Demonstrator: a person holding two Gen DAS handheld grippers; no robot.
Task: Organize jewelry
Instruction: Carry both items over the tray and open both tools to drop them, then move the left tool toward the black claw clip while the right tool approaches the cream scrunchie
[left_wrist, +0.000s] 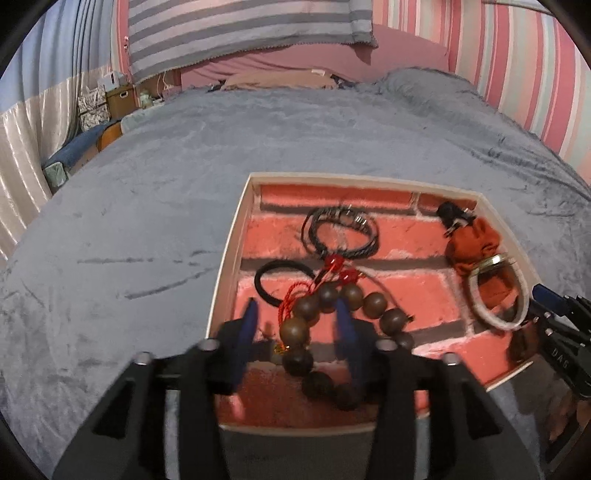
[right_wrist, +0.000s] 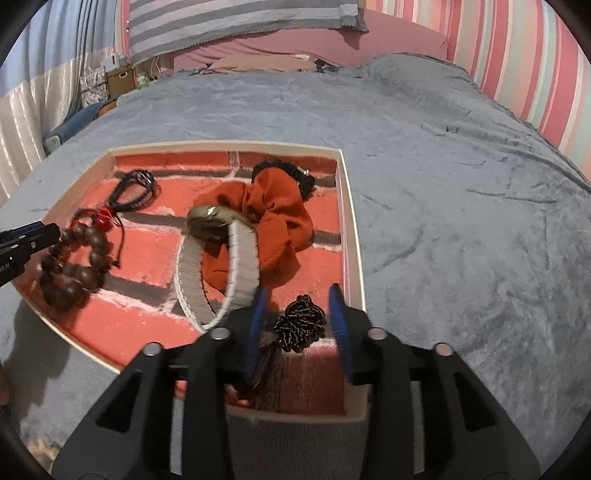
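A shallow white box (left_wrist: 229, 258) (right_wrist: 351, 221) lined with a red brick print lies on the bed. In it are a brown wooden bead bracelet (left_wrist: 306, 325) (right_wrist: 74, 273) with red cord, a black cord bracelet (left_wrist: 343, 236) (right_wrist: 136, 188), a black hair tie (left_wrist: 273, 280), an orange scrunchie (left_wrist: 476, 243) (right_wrist: 273, 221), a watch (left_wrist: 495, 291) (right_wrist: 218, 258) with a pale band, and a black beaded piece (right_wrist: 301, 326). My left gripper (left_wrist: 297, 310) is open over the wooden beads. My right gripper (right_wrist: 299, 295) is open around the black beaded piece.
The grey plush blanket (left_wrist: 147, 221) (right_wrist: 461, 221) spreads all round the box. A striped pillow (left_wrist: 240, 33) and pink headboard are at the far end. Boxes and clutter (left_wrist: 110, 96) stand beyond the bed's left edge.
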